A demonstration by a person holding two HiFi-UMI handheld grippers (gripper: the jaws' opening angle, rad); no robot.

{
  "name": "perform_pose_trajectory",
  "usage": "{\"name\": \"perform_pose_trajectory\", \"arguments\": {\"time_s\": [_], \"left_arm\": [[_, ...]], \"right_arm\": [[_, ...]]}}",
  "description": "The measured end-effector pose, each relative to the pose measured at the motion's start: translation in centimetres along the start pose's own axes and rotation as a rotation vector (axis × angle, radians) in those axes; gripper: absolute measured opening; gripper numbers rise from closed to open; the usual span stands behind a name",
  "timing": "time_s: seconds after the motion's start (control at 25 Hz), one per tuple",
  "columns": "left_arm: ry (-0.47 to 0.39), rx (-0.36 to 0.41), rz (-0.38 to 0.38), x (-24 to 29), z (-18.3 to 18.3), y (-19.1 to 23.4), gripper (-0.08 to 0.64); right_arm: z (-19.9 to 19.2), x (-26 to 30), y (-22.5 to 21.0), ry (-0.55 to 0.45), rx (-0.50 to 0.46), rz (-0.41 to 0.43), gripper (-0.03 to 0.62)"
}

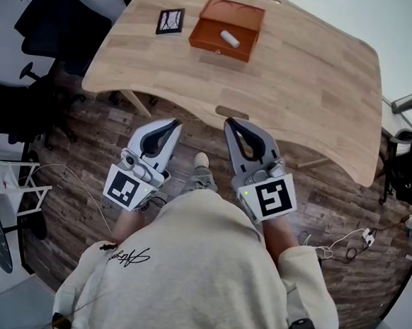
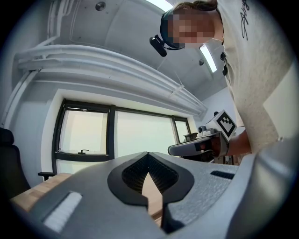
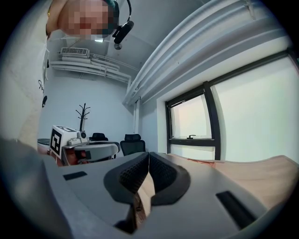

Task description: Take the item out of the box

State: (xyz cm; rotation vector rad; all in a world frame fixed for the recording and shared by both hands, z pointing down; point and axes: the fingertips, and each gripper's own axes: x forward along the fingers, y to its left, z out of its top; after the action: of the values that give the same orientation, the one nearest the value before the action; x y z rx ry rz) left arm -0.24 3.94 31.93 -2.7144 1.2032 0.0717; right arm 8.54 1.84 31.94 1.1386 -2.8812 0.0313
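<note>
Left tongs: jaws closed together with nothing held, kept off the near edge of the bench. Right tongs: closed and empty, just beside the left pair. The white item is seen lying inside the open brown box, at 12 o'clock from both tongs and well apart from them.

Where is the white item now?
In the head view, the white item lies inside the orange box on the far side of the table, right of the black card.
</note>
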Motion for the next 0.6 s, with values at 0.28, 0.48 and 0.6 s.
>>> {"name": "perform_pose_trajectory", "arguments": {"time_s": [0.28,0.48,0.6], "left_arm": [[0.006,-0.006,-0.024,2.1,-0.4,3.3,0.003],[0.006,-0.007,-0.036,3.5,-0.7,5.8,0.003],[0.008,-0.010,-0.048,4.4,-1.0,7.2,0.003]], "right_arm": [[0.5,3.0,-1.9,0.002,0.004,-0.024,0.010],[0.5,5.3,-3.3,0.013,0.012,-0.035,0.011],[0.6,6.8,-4.1,0.011,0.014,-0.042,0.011]]}}
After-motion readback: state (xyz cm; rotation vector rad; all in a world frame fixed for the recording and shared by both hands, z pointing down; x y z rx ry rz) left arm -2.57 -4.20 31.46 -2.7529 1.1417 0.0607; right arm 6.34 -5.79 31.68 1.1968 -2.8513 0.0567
